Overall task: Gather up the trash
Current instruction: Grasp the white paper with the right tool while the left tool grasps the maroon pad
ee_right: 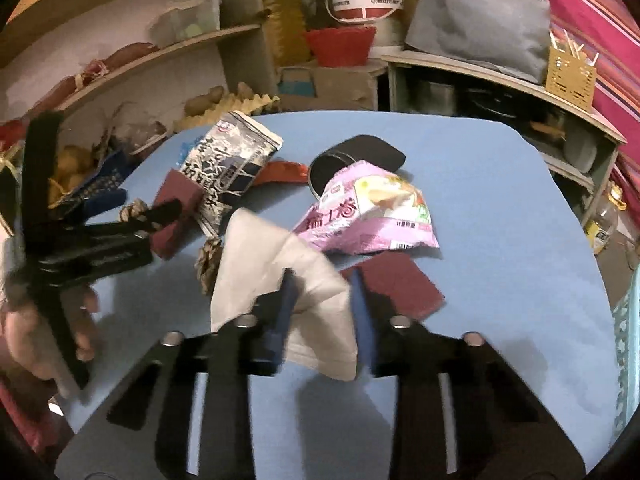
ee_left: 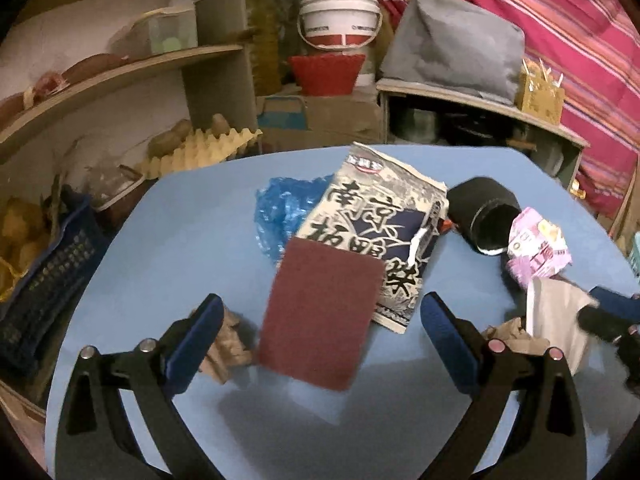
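On the blue table (ee_left: 168, 240) the trash lies spread toward the far and right edges. The left gripper (ee_left: 320, 320) hovers low over the near half with its blue-padded fingers (ee_left: 200, 332) spread wide and holding nothing; a dark red rectangular scouring pad (ee_left: 320, 312) lies flat between them. A crumpled brown paper scrap (ee_left: 224, 344) sits just beside the left finger. Beyond the pad, partly under its far end, lies the large grey-and-navy printed food bag (ee_left: 384, 232), which in turn overlaps a crumpled blue plastic film (ee_left: 280, 212) toward the far edge.

The right gripper (ee_right: 324, 312) pinches a pale beige folded cloth or paper sheet (ee_right: 272, 256) between its fingers (the view is blurred, so the exact contact is hard to read). Just past the sheet lies the pink crinkled snack wrapper (ee_right: 368, 212), leaning against a black cylindrical cup (ee_right: 360, 156) tipped on its side near the far right corner. A second dark red scouring pad (ee_right: 400, 280) lies near the right edge, just beside the right finger. A flat red wrapper (ee_right: 280, 172) lies between the printed bag and the cup.
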The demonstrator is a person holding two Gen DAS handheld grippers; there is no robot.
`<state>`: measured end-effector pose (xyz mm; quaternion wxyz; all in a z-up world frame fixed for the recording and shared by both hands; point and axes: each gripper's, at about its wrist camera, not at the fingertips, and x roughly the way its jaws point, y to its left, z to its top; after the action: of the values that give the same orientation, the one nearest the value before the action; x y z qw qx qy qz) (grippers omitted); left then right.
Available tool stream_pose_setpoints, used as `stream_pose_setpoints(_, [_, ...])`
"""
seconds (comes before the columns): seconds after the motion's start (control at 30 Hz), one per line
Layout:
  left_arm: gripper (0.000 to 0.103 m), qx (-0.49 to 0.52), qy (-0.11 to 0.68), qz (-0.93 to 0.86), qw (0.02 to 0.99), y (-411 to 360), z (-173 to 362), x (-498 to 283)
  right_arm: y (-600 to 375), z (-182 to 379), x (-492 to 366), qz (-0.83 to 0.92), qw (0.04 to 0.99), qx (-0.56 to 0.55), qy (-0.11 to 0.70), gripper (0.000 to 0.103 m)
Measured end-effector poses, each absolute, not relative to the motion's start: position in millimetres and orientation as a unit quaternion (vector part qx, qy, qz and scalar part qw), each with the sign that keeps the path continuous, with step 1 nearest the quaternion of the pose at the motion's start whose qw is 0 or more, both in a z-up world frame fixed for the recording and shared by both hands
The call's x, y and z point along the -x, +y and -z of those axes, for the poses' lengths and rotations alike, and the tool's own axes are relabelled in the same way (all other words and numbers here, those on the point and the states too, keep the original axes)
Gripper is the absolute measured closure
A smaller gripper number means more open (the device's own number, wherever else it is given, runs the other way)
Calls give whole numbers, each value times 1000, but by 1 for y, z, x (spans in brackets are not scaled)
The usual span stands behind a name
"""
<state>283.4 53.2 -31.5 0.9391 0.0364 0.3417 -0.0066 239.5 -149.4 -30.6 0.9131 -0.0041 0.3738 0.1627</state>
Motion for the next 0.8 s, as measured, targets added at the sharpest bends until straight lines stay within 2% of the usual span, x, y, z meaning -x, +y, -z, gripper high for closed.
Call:
stream_pose_setpoints(0.1, [6, -51, 353, 3, 934, 48, 40, -290, -156, 24, -236, -170, 915, -3, 367, 86])
stream_pose_setpoints(0.37, [8, -18, 384, 9, 923, 59, 48, -305, -180, 3, -227, -166, 925, -28, 340, 87])
stream_pose_setpoints(0.43, [13, -21, 382, 11, 924, 59, 48, -304, -182, 2, -226, -164, 926, -29, 338, 87])
stream_pose_setpoints(0.47, [21, -23, 382, 13, 924, 58, 48, -304, -184, 1, -226, -162, 927, -27, 337, 87])
stream_pose_setpoints(0.6, [34, -37, 385, 14, 922, 53, 49, -304, -187, -1, -223, -157, 929, -23, 334, 87])
stream_pose_setpoints(0.8, [34, -52, 373, 5, 926, 46, 41, -296, -196, 0, -223, -145, 931, -25, 333, 87])
